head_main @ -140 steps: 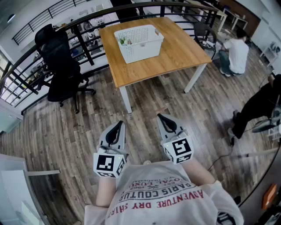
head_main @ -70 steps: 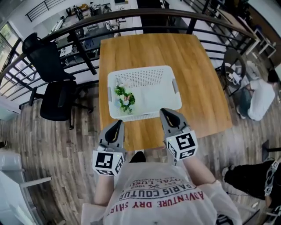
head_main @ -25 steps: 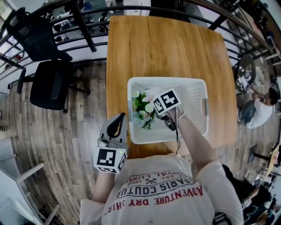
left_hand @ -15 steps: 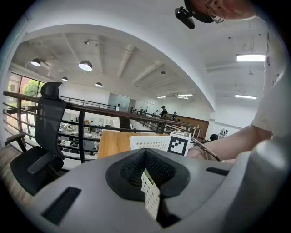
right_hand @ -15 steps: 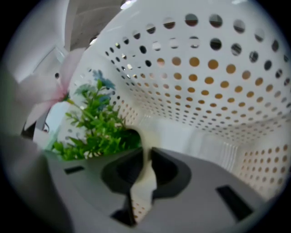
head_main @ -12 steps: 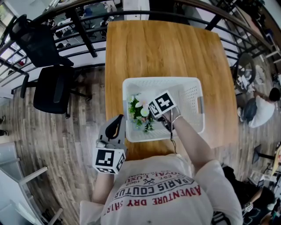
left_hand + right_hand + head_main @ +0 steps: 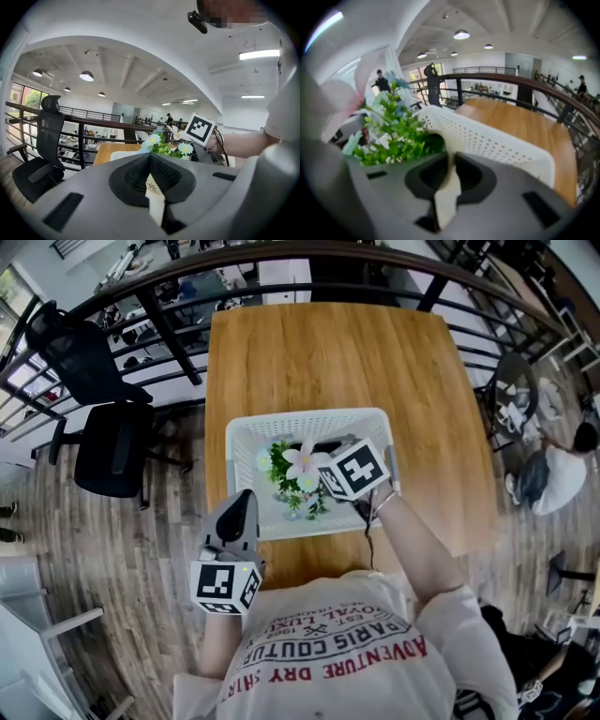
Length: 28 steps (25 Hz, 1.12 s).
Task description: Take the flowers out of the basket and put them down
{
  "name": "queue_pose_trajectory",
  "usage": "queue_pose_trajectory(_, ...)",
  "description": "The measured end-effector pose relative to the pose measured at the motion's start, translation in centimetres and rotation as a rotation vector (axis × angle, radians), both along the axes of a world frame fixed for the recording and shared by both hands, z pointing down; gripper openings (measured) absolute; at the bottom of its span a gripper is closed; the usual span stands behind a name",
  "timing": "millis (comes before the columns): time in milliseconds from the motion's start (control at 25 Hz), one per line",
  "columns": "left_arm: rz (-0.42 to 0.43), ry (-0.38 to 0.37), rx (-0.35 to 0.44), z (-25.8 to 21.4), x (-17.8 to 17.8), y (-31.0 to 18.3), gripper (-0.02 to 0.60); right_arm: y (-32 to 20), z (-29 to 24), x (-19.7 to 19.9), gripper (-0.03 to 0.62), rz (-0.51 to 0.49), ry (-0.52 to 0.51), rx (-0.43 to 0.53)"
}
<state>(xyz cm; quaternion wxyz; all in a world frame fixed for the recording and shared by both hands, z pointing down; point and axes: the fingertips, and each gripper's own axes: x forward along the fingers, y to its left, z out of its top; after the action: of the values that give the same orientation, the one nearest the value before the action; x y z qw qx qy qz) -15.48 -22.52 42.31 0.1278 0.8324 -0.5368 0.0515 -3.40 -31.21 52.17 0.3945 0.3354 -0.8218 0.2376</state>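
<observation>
Wooden table [image 7: 328, 352] under basket [image 7: 309, 416], chair [image 7: 112, 442] beside

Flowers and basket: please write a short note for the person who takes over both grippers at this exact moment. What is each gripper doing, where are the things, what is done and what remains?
Right gripper: its jaws have just been closing and are now shut on the bunch of pale artificial flowers with green leaves, held over the white perforated plastic basket.
Left gripper: shut, empty, by the basket's near-left corner.
The basket stands on the wooden table.
Done: flowers gripped.
Left: carry them clear of the basket and put them down, probably on the table.
</observation>
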Motion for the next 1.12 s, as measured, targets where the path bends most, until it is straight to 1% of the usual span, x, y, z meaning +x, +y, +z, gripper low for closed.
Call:
queue_pose_trajectory(160,-0.022,-0.011,0.041,-1.8,3.4,0.2,0.025,-0.3,-4.5,4.2,0.071,0.008,-0.041,0.120)
queue_pose_trajectory(360,-0.043,-0.026,0.084,-3.7,9.2,0.1,0.025,-0.4,-9.7,11.3,0.071,0.041,-0.122,0.230)
queue_pose_trajectory(480,-0.039,-0.025,0.095,-4.0,11.5,0.2,0.025,-0.2,-11.4,14.5,0.071,0.065,-0.122,0.288)
queue_pose_trajectory(600,-0.029,-0.028,0.104,-4.3,15.5,0.4,0.025,-0.1,-11.9,19.3,0.071,0.095,-0.108,0.319)
queue_pose_trajectory(720,-0.016,-0.022,0.114,-4.7,19.8,0.5,0.025,0.3,-10.9,24.1,0.071,0.123,-0.098,0.302)
queue_pose_trajectory(840,-0.009,-0.020,0.111,-4.2,22.9,0.8,0.025,0.8,-8.6,27.8,0.071,0.145,-0.081,0.264)
queue_pose_trajectory(1000,-0.001,-0.024,0.085,-3.1,25.9,1.2,0.026,1.1,-4.0,31.7,0.071,0.189,-0.056,0.181)
queue_pose_trajectory(1120,-0.010,-0.031,0.054,-2.0,27.0,1.4,0.025,1.4,0.2,33.6,0.072,0.225,-0.040,0.103)
